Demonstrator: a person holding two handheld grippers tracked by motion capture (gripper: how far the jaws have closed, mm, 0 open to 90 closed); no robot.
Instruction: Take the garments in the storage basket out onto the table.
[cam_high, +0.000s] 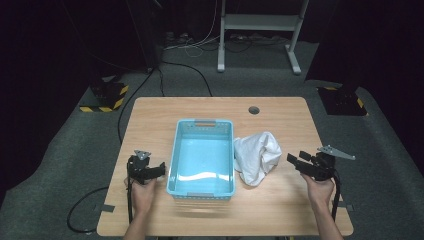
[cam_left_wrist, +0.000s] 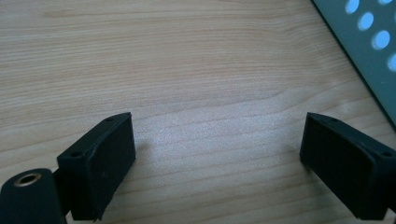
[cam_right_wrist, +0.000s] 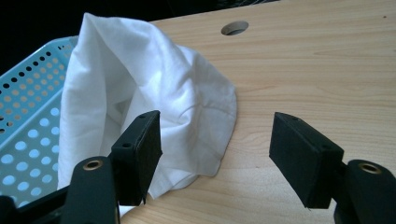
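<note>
A light blue perforated basket (cam_high: 176, 150) stands mid-table, with nothing inside. A crumpled white cloth (cam_high: 257, 155) lies on the wood against the basket's right wall, also in the right gripper view (cam_right_wrist: 154, 93). My left gripper (cam_high: 159, 171) rests left of the basket, open, with bare wood between its jaws (cam_left_wrist: 217, 154). My right gripper (cam_high: 294, 161) is held right of the cloth, pointing at it. It is open (cam_right_wrist: 215, 154), its left jaw in front of the cloth's edge and nothing held.
The wooden table (cam_high: 280, 200) has a round cable hole (cam_high: 254, 110) at the back right. The basket's wall (cam_left_wrist: 369, 42) lies close on the left gripper's right. Dark floor, cables and a white stand's legs (cam_high: 257, 30) lie beyond the table.
</note>
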